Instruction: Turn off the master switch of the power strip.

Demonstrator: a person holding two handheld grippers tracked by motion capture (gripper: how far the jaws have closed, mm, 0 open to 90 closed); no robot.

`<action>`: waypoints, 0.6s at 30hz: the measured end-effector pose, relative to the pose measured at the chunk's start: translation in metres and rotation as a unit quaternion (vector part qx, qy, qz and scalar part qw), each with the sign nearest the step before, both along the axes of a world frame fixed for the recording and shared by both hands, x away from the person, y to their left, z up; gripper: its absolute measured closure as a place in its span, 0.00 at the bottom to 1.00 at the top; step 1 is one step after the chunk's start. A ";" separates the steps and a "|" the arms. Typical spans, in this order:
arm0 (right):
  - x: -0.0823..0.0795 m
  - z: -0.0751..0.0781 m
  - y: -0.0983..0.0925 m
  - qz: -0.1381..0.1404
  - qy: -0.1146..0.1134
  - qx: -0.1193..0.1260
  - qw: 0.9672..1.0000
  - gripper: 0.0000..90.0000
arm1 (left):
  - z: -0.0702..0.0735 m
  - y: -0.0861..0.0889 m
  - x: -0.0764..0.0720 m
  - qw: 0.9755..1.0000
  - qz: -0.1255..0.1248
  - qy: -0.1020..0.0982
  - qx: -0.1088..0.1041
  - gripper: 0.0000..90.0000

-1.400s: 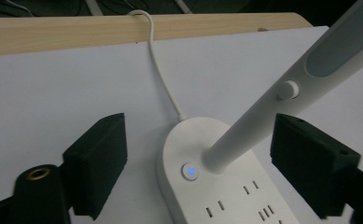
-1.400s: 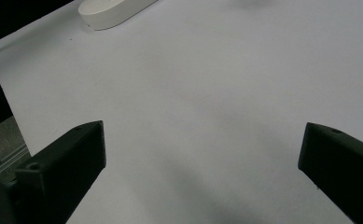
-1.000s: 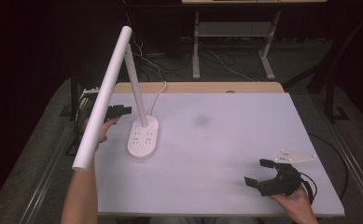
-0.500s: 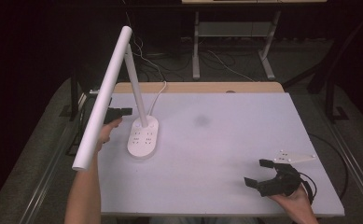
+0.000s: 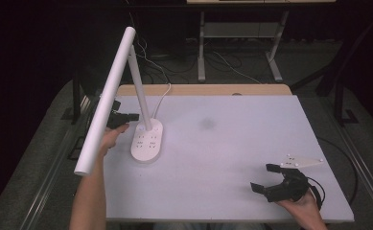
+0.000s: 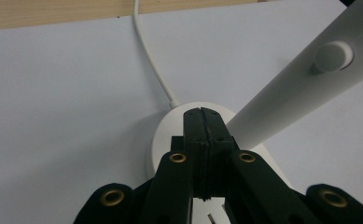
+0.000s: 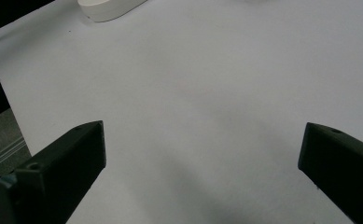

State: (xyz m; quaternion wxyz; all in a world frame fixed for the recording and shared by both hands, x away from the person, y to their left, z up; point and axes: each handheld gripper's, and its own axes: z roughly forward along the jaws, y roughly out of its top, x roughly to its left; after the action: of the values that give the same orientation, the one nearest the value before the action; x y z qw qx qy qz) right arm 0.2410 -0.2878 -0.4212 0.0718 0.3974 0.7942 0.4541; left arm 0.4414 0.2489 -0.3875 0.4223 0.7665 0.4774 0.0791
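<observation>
A white desk lamp stands at the table's left, with an oval base, a slanted stem and a long tube head. My left gripper is at the base's far left end, beside the foot of the stem. In the left gripper view this gripper is shut with nothing between its jaws, its tips just over the base's back rim, where the white cable plugs in; the stem passes on the right. My right gripper rests open near the table's front right, empty.
The white table top has a wooden strip along its far edge. The lamp's cable runs off the back edge. The lamp head overhangs the person's left forearm. Dark floor, cables and a desk frame lie beyond.
The left gripper's jaws have come together with nothing between them, and the hand has edged slightly toward the lamp base. The right gripper has not moved.
</observation>
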 end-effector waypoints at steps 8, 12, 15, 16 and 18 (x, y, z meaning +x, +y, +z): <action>0.000 0.000 0.000 0.001 0.000 0.000 1.000 0.00 | -0.010 -0.001 -0.001 1.000 -0.002 0.008 0.007 1.00; 0.001 -0.001 0.000 0.001 0.000 -0.002 1.000 0.00 | -0.013 -0.002 -0.001 1.000 -0.002 0.012 0.007 1.00; 0.000 0.000 0.000 0.002 0.001 -0.002 1.000 0.00 | -0.015 -0.003 -0.001 1.000 -0.004 0.015 0.009 1.00; 0.000 -0.001 0.000 0.002 0.000 -0.002 1.000 0.00 | -0.015 -0.004 -0.001 1.000 -0.005 0.016 0.011 1.00; 0.000 -0.001 0.000 0.002 0.001 -0.003 1.000 0.00 | -0.017 -0.005 -0.001 1.000 -0.007 0.016 0.012 1.00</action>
State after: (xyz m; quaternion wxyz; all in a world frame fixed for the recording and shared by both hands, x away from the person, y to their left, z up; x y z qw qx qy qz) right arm 0.2415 -0.2879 -0.4217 0.0716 0.3961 0.7960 0.4520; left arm 0.4408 0.2440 -0.4040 0.4058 0.7760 0.4777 0.0699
